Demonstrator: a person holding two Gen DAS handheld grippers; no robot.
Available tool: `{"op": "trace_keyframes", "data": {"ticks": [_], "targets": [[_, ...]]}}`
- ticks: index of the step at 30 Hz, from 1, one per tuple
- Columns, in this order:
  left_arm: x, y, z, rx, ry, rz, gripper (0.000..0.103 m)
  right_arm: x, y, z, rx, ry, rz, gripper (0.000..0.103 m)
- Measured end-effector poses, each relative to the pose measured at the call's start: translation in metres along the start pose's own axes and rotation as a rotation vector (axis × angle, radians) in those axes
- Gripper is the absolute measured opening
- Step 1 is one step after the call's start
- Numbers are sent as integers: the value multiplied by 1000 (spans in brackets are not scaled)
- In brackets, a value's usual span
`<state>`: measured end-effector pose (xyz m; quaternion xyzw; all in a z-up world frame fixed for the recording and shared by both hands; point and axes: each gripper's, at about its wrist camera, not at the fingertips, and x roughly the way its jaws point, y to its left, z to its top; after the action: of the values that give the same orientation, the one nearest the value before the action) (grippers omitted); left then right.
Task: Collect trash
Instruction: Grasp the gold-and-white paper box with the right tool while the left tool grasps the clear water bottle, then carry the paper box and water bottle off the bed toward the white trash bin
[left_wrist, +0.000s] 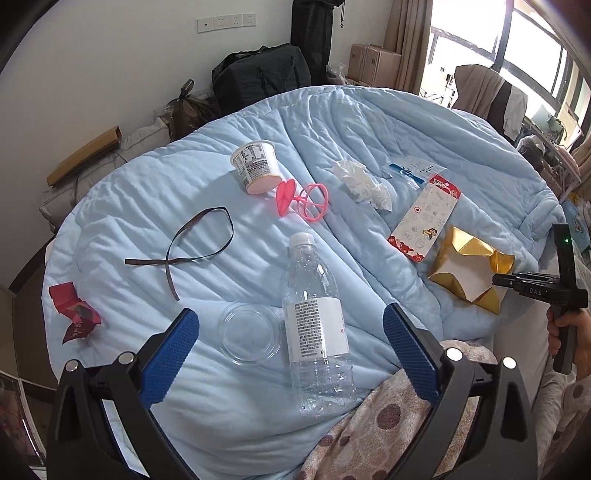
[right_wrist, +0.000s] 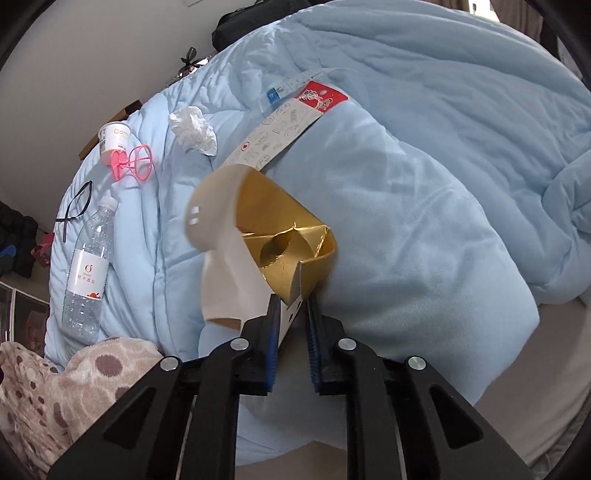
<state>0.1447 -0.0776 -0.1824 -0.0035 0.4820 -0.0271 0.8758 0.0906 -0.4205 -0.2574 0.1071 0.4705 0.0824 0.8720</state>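
Trash lies on a light blue quilt. A clear plastic bottle lies between the fingers of my open left gripper, with a clear round lid beside it. My right gripper is shut on the edge of a gold cardboard box, which also shows in the left wrist view. A yogurt cup, pink plastic holder, crumpled tissue, brown ribbon, red wrapper and a printed red-and-white sleeve lie around.
A brown spotted blanket lies at the bed's near edge. Black bags and a cardboard box stand by the far wall. A clothes-covered chair is near the window.
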Motion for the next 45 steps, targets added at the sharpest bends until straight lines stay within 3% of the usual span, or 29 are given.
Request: {"op": "trace_keyframes", "data": {"ticks": [5, 11, 15, 18, 21, 22, 24, 25, 30, 35, 45], "targets": [[12, 7, -2, -28, 27, 21, 98, -19, 6, 2, -3, -69, 48, 3], [46, 5, -7, -55, 82, -35, 98, -68, 7, 2, -9, -168, 55, 3], [74, -5, -11, -53, 125, -46, 98, -88, 6, -2, -20, -188, 26, 3], [93, -14, -11, -71, 167, -96, 98, -95, 3, -4, -14, -187, 17, 3], [111, -26, -11, -43, 202, -74, 97, -93, 1, -6, -4, -183, 22, 3], [118, -29, -11, -32, 219, -76, 82, -91, 1, -5, -2, -180, 24, 3], [136, -26, -14, -70, 292, -79, 63, -88, 2, -5, 1, -174, 33, 3], [139, -24, -15, -97, 301, -81, 62, -87, 4, -4, -1, -173, 37, 3], [113, -36, -17, -35, 236, -30, 61, -90, 12, 0, -26, -182, 47, 3], [66, -28, -5, -45, 134, -20, 61, -100, 26, 4, -60, -211, 56, 3], [-24, 30, -13, -99, -18, 60, 61, -112, 94, 19, -205, -243, 118, 3]]}}
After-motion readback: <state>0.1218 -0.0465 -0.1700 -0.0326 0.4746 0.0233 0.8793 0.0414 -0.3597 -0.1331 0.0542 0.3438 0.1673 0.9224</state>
